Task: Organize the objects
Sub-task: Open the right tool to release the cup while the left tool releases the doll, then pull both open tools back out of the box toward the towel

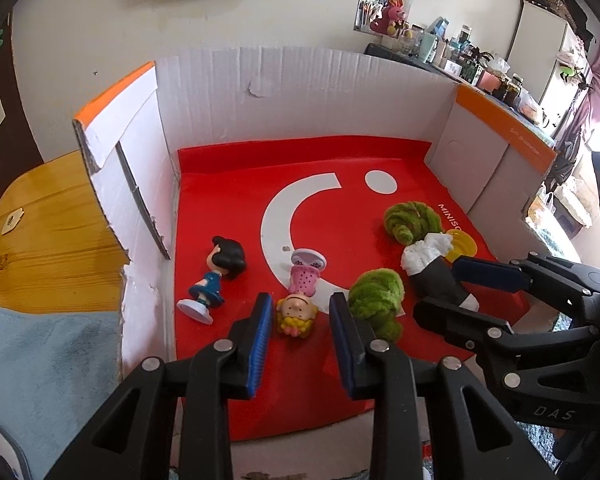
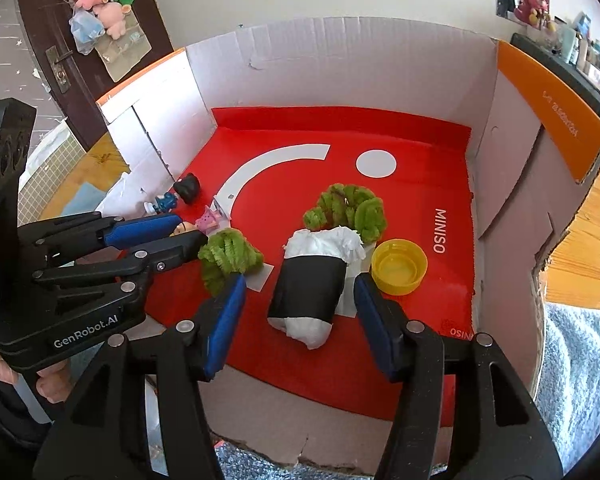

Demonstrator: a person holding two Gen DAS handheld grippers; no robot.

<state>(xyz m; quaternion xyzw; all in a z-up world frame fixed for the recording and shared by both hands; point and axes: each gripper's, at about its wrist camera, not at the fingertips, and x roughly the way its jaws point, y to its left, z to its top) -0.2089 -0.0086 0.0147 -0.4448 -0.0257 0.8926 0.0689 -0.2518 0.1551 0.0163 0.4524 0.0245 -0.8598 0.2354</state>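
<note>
Objects for sorting lie on the red mat (image 1: 228,200) that lines the floor of an open cardboard box (image 1: 300,92). Counted from left to right in the left wrist view: two cartoon figurines, two green fuzzy tufts, one black-and-white roll and one yellow bottle cap.

The dark-haired figurine in blue (image 1: 214,276) lies on its side near the left wall. Just right of it the blonde figurine in pink (image 1: 300,292) lies on its back, head toward the camera. The left gripper (image 1: 300,316) hangs over that head with its jaws spread, one blue pad on each side, neither plainly touching it.

The near green tuft (image 1: 376,300) sits just beside the left gripper's right finger. The far green tuft (image 2: 346,210) stands behind the roll (image 2: 312,284), touching its white paper end. The roll, white stuffing wrapped in a black band, lies between the spread fingers of the right gripper (image 2: 300,316), which grips nothing. The yellow cap (image 2: 398,266) rests open side up just right of the roll, close to the right finger.

Outside the box, a blue cloth (image 1: 52,380) lies on a wooden tabletop (image 1: 48,216) to the left.
</note>
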